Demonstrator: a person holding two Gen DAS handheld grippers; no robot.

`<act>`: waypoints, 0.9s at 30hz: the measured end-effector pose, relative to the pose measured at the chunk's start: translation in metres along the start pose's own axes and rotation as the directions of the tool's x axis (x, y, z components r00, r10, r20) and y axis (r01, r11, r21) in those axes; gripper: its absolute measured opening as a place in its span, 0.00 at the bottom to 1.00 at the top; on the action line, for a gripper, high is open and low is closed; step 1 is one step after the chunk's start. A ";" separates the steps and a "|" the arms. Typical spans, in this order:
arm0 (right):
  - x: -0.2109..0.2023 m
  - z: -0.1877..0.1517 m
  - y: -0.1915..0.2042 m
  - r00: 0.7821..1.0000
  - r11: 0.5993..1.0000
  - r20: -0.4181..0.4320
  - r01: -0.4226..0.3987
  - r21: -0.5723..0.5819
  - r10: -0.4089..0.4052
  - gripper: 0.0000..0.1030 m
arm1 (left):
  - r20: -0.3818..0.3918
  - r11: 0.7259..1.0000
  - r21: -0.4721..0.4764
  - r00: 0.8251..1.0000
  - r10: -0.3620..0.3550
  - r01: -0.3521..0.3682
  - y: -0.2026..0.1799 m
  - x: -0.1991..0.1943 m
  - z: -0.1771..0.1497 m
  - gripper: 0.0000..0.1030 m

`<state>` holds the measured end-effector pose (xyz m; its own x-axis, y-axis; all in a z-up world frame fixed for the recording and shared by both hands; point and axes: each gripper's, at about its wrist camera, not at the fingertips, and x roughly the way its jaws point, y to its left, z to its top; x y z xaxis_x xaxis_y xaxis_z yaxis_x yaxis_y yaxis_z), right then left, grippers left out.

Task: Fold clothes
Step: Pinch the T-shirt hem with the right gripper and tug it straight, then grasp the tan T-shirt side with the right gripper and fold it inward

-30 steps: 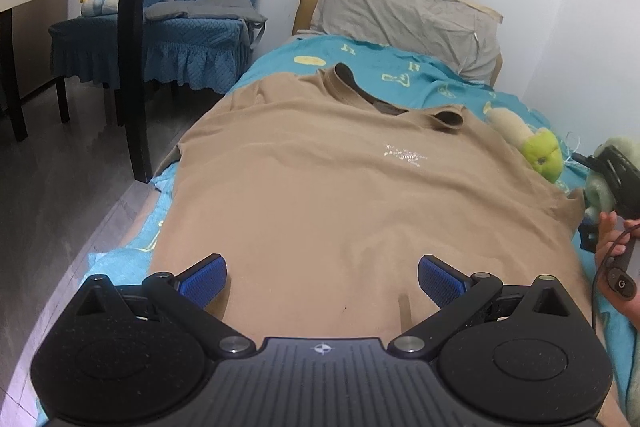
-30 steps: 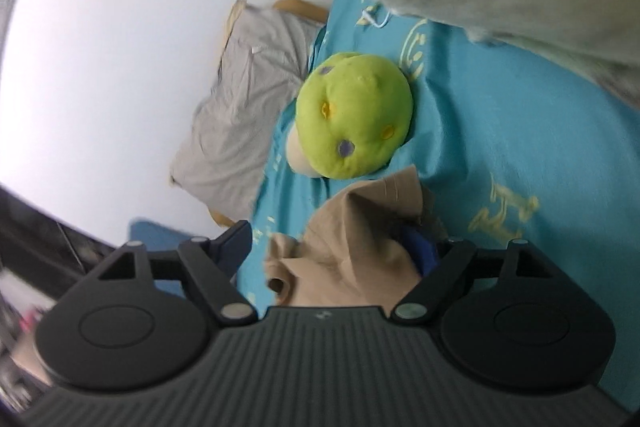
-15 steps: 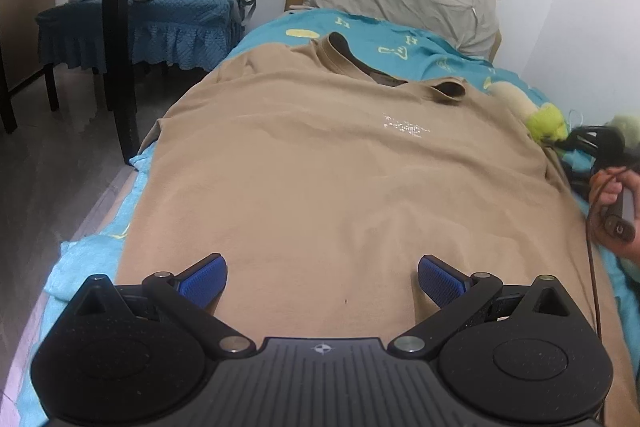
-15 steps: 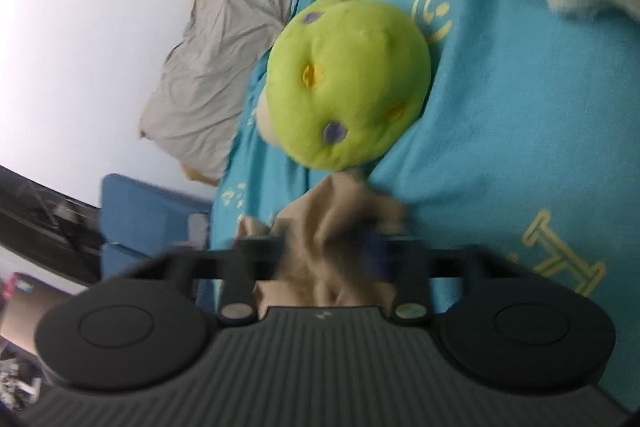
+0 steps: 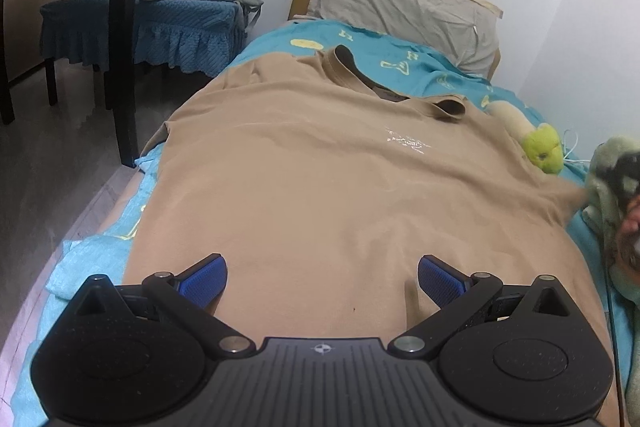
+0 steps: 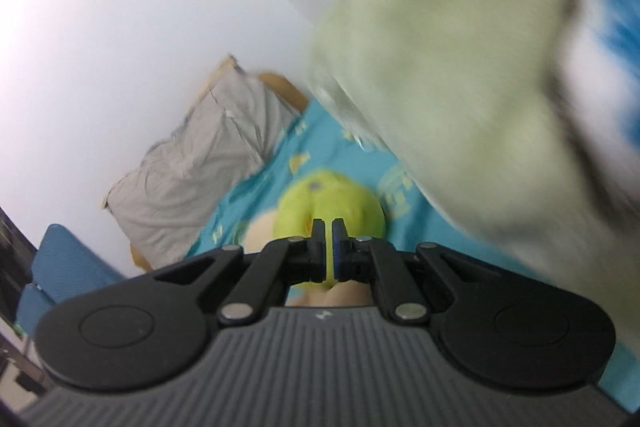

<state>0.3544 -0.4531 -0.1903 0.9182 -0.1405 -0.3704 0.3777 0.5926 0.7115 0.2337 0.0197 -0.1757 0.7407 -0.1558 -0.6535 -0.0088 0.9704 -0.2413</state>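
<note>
The tan cotton T-shirt's (image 5: pixel 340 195) small white chest print (image 5: pixel 408 141) is unreadable; left hand-held gripper (image 5: pixel 322 277) gapes, right hand-held gripper (image 6: pixel 329 247) is closed, nothing visibly pinched.

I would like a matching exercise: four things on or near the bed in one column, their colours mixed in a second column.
Things:
1. shirt
2. pillow
3. plush toy
4. bedsheet

Colours:
a. teal with yellow prints
b. grey
c. tan
d. lime green

Pairs: 1-c, 2-b, 3-d, 4-a
</note>
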 end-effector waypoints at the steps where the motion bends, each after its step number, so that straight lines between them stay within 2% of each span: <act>1: -0.004 -0.006 -0.005 1.000 1.000 -0.029 0.012 0.008 -0.012 0.08 | 0.000 1.000 -0.003 1.000 -0.002 0.002 0.000 -0.001 0.000 1.00; 4: -0.015 -0.023 -0.028 0.994 0.992 -0.106 0.009 0.126 0.004 0.10 | 0.002 1.000 -0.008 1.000 0.001 -0.001 0.001 -0.005 -0.002 1.00; 6: -0.017 -0.027 -0.039 0.988 0.977 -0.152 0.006 0.212 0.027 0.17 | -0.003 1.000 -0.015 1.000 -0.001 0.001 0.002 -0.008 -0.004 1.00; 7: -0.019 -0.029 -0.040 0.986 0.973 -0.163 0.002 0.229 0.037 0.36 | -0.006 1.000 -0.019 1.000 -0.003 0.003 0.003 -0.009 -0.004 1.00; 8: -0.024 -0.030 -0.038 0.987 0.976 -0.157 -0.009 0.218 0.045 0.66 | -0.009 1.000 -0.019 1.000 -0.003 0.003 0.003 -0.011 -0.005 1.00; 9: -0.028 -0.030 -0.035 0.989 0.979 -0.143 -0.020 0.203 0.050 0.77 | -0.011 1.000 -0.018 1.000 -0.003 0.003 0.003 -0.012 -0.006 1.00; 10: -0.030 -0.030 -0.034 0.991 0.981 -0.129 -0.019 0.195 0.044 0.84 | -0.012 1.000 -0.013 1.000 0.000 0.000 0.002 -0.012 -0.006 1.00; 14: -0.022 -0.034 -0.034 0.991 0.978 -0.131 0.014 0.207 0.014 0.84 | -0.011 1.000 0.020 1.000 0.016 -0.016 -0.004 -0.008 -0.008 1.00; 17: 0.006 -0.041 -0.035 0.976 0.982 -0.214 -0.006 0.189 0.047 0.84 | -0.008 0.999 0.045 1.000 0.025 -0.025 -0.007 -0.006 -0.008 1.00; 21: 0.043 -0.046 -0.033 0.949 0.972 -0.263 -0.126 0.196 0.176 0.83 | -0.008 0.999 0.039 1.000 0.023 -0.023 -0.006 -0.005 -0.008 1.00; 24: 0.070 -0.049 -0.031 0.916 0.952 -0.288 -0.225 0.208 0.279 0.81 | -0.007 0.999 0.041 1.000 0.023 -0.022 -0.005 -0.001 -0.008 1.00; 27: 0.088 -0.049 -0.023 0.899 0.954 -0.324 -0.253 0.163 0.294 0.81 | -0.009 0.999 0.047 1.000 0.026 -0.026 -0.007 0.005 -0.007 1.00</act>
<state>0.4209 -0.4399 -0.2684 0.8981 0.3043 -0.3175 0.1476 0.4714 0.8695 0.2328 0.0112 -0.1818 0.7339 -0.1320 -0.6663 0.0039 0.9817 -0.1902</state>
